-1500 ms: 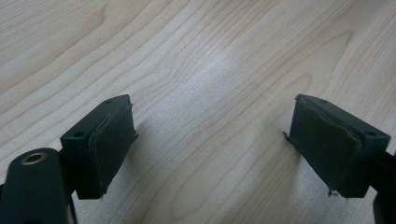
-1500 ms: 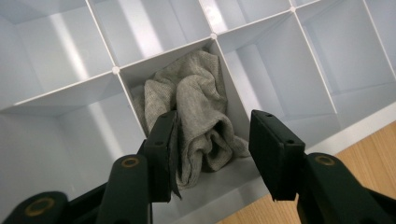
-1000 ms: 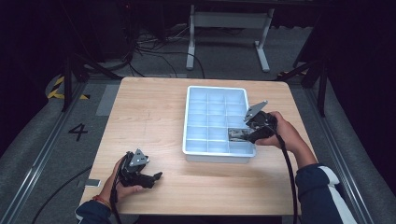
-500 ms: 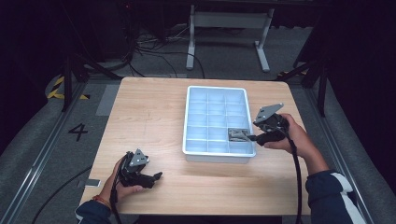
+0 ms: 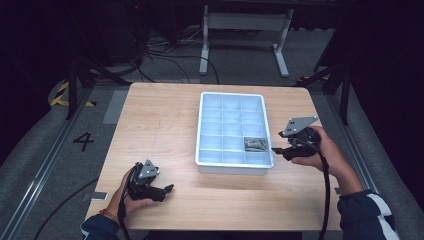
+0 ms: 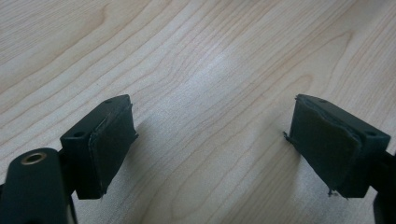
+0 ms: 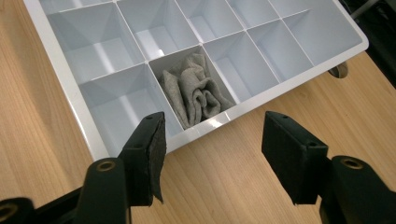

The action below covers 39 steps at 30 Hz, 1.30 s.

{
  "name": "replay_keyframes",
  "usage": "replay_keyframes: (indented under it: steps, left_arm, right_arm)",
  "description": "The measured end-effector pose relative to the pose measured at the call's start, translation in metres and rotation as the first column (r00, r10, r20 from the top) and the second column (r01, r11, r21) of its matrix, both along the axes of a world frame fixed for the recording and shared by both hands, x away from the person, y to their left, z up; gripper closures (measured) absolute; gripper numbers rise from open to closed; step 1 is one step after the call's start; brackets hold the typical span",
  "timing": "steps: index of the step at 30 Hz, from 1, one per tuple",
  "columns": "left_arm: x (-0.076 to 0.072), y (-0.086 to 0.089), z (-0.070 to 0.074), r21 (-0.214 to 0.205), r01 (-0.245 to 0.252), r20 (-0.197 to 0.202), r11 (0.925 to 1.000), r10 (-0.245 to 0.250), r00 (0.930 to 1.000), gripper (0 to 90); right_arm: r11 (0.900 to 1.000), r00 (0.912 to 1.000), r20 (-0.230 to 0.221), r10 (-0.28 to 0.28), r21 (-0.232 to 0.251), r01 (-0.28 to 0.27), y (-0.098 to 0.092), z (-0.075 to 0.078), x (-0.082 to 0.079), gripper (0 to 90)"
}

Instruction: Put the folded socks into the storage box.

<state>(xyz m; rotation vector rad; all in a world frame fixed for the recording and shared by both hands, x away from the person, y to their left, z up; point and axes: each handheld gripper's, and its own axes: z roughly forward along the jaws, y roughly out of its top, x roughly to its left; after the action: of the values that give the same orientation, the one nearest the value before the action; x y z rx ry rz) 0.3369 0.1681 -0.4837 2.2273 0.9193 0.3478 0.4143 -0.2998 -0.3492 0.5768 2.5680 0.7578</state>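
RIGHT claw (image 7: pixel 212 154): spread, nothing pinched | grey cloth (image 7: pixel 196 91): bunched in tray (image 5: pixel 205 125) cell, right column, second from near | I back off level, clearing the rim | LEFT claw (image 6: pixel 210 144): spread, parked.

black fingers (image 7: pixel 149 154), navy white-striped sleeve (image 5: pixel 367 212)

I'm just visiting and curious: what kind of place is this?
Probably a lab or recording studio: a lone wooden table on dark flooring, loose cables behind, and hand-held grippers working over a white compartment tray.
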Motion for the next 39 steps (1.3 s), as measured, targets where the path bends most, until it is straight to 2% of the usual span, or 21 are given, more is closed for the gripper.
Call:
replay_keyframes:
  steps: [8, 12, 16, 22, 29, 39]
  left_arm:
    - [0.0, 0.0, 0.0, 0.001, 0.0, 0.0, 1.0, 0.0, 1.0, 14.6]
    - [0.0, 0.0, 0.0, 0.001, -0.001, 0.0, 1.0, 0.001, 1.0, 14.5]
    - [0.0, 0.0, 0.0, 0.001, -0.001, 0.001, 1.0, 0.001, 1.0, 14.6]
    - [0.0, 0.0, 0.0, 0.0, -0.001, 0.001, 1.0, 0.001, 1.0, 14.5]
    - [0.0, 0.0, 0.0, 0.002, -0.001, 0.0, 1.0, 0.001, 1.0, 14.6]
    - [0.0, 0.0, 0.0, 0.0, 0.0, 0.0, 1.0, 0.0, 1.0, 14.6]
  right_arm:
    - [0.9997, 0.9998, 0.019, -0.004, 0.023, 0.004, -0.013, 0.0, -0.014, 40.5]
    - [0.9998, 0.9993, 0.031, -0.018, 0.012, 0.018, -0.019, -0.002, -0.019, 40.4]
    - [0.9989, 0.9987, 0.037, -0.036, 0.032, 0.035, -0.027, -0.003, -0.025, 40.5]
    - [0.9987, 0.9976, 0.052, -0.045, 0.024, 0.044, -0.033, -0.006, -0.032, 40.4]
    - [0.9987, 0.9978, 0.043, -0.05, 0.014, 0.049, -0.04, -0.016, -0.04, 40.0]
    - [0.9973, 0.997, 0.027, -0.072, -0.013, 0.073, -0.049, -0.037, -0.048, 38.0]
